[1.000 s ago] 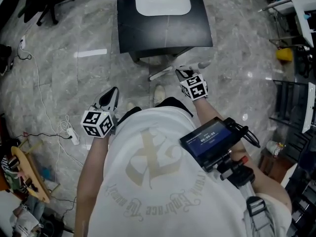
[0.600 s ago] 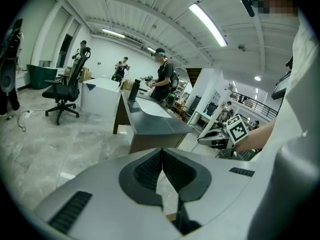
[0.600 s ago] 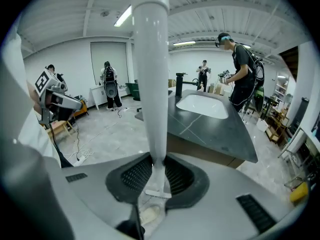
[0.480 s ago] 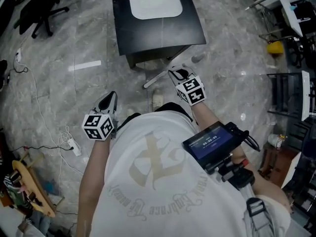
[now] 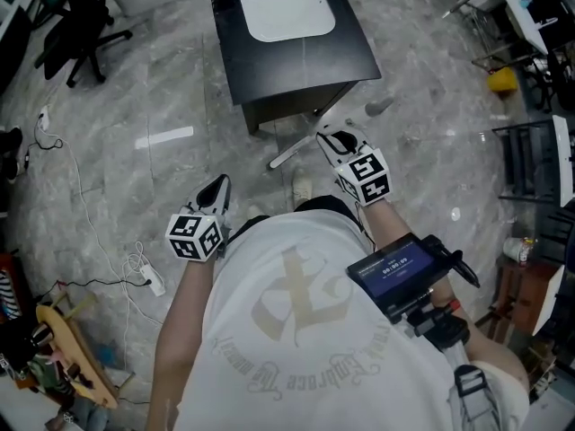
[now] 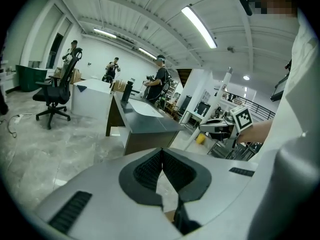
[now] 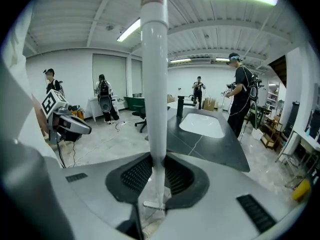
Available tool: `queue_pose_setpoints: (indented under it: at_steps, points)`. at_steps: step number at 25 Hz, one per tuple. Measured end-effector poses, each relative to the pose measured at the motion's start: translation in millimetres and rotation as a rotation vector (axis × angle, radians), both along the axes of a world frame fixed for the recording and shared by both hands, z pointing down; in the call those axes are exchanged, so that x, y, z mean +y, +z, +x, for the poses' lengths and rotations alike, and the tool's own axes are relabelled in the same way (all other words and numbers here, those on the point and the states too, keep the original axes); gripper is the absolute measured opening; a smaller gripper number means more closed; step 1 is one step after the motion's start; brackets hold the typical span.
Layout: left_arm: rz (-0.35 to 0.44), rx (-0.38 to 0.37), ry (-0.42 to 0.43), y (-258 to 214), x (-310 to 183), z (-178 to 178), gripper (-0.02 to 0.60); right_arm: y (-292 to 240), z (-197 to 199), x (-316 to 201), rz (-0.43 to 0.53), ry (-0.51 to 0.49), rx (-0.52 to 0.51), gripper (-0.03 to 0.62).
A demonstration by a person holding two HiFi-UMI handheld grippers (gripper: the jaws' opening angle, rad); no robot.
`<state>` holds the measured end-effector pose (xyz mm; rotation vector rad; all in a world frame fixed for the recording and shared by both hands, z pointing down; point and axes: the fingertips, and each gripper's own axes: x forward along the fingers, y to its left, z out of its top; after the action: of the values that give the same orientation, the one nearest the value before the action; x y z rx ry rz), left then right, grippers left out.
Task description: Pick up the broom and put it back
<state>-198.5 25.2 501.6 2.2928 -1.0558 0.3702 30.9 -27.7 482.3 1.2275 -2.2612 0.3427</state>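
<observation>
right gripper (image 7: 159, 166): jaws clamped on the broom handle (image 7: 154, 84), one ribbed pad (image 7: 134, 174) on each side of it.
broom handle, right gripper view: white tube, runs from the jaws straight up the middle of the frame to the top edge; a printed band sits near its top.
broom handle (image 5: 289, 153), head view: centre of frame, slanted from lower left to upper right over the floor (image 5: 162, 97), just in front of the near edge of the desk (image 5: 269, 70). Brush end: cannot tell.
right gripper (image 5: 337, 140), head view: right of centre, on the handle partway along; its marker cube (image 5: 368, 176) is just below the jaws.
left gripper (image 6: 162, 156): jaws together at the tips, nothing between them.
left gripper (image 5: 216, 189), head view: left of centre, apart from the handle, pointing toward the upper frame; marker cube (image 5: 195, 236) below it.
desk: dark top, upper centre, with a white panel (image 5: 286, 7) set in it.
desk, right gripper view: (image 7: 220, 149) right of the handle, white panel (image 7: 202, 124) on top.
floor: grey marble pattern; white cables (image 5: 81, 205) and a power strip (image 5: 153, 281) at the left.
office chair (image 5: 76, 16): black, upper left corner; also at the left of the left gripper view (image 6: 57, 91).
screen unit (image 5: 391, 272): on the person's chest, lower right.
yellow object (image 5: 503, 79): upper right edge, among racks.
background: other people stand in both gripper views, e.g. (image 7: 242, 101).
</observation>
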Motion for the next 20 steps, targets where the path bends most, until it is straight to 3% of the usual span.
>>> queue_pose_setpoints:
  at_steps: [10, 20]
  points:
    - [0.019, -0.004, 0.089, 1.0, -5.0, 15.0, 0.012, -23.5, -2.6, 3.5, 0.043, 0.031, -0.037, 0.094]
    - [-0.006, 0.028, 0.055, 6.6, -0.4, 10.3, 0.012, -36.8, -8.3, 11.1, 0.045, 0.036, -0.025, 0.094]
